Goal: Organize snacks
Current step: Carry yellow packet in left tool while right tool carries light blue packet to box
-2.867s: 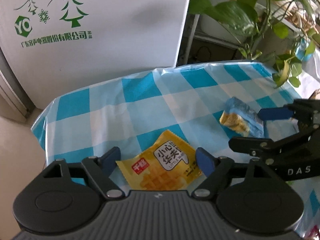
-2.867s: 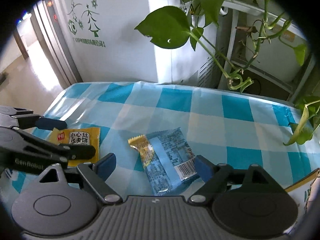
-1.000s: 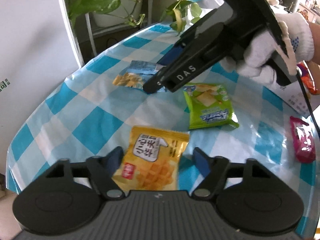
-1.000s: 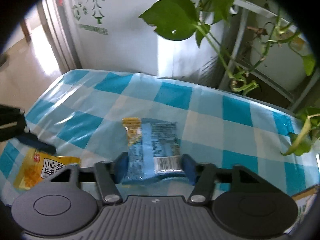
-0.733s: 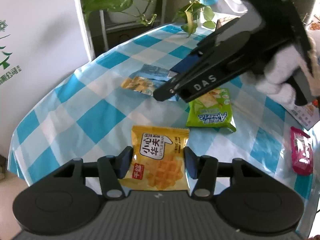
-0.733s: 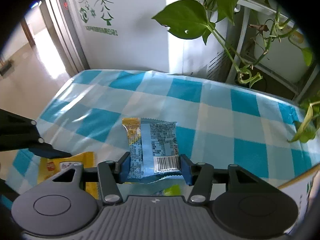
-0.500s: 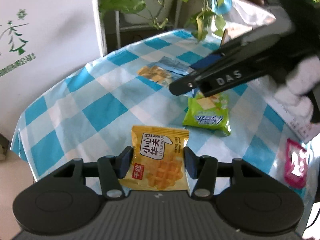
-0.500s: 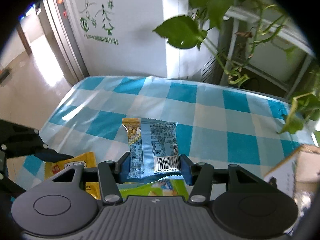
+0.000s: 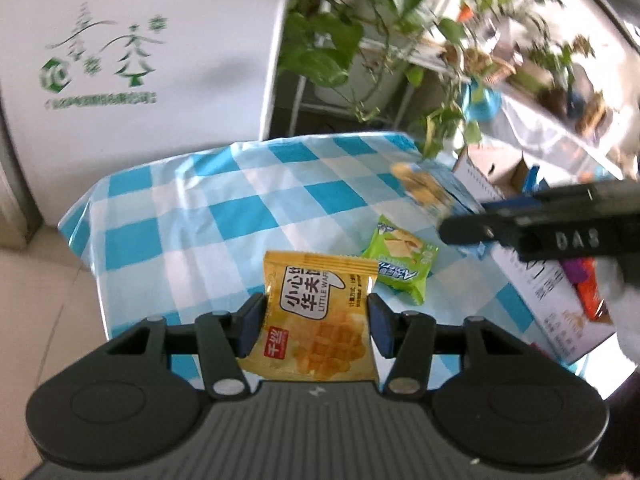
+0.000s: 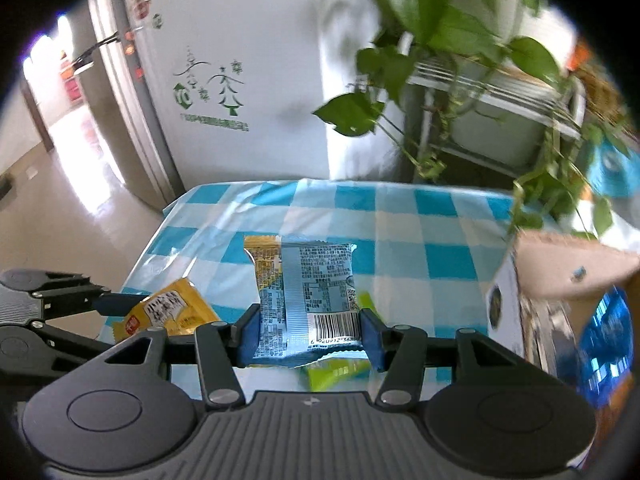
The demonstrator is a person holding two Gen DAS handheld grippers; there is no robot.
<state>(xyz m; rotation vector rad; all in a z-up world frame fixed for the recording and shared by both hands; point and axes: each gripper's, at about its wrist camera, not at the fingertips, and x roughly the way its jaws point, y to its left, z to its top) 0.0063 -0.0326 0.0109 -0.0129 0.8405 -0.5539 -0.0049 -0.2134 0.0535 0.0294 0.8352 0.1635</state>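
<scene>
Three snack packets: yellow packet (image 9: 318, 316) clamped in left hand-held gripper (image 9: 316, 322), blue packet (image 10: 306, 300) clamped in right hand-held gripper (image 10: 310, 334) (apparently both lifted), green packet (image 9: 400, 264) lying on the checked surface (image 9: 192, 220).

The green snack packet (image 10: 334, 372) is mostly hidden under the blue packet (image 10: 306, 300) – smeared too. Plants (image 9: 400, 32) are blurred, and the cardboard box (image 10: 560, 304) runs off the frame – contents unreadable.
</scene>
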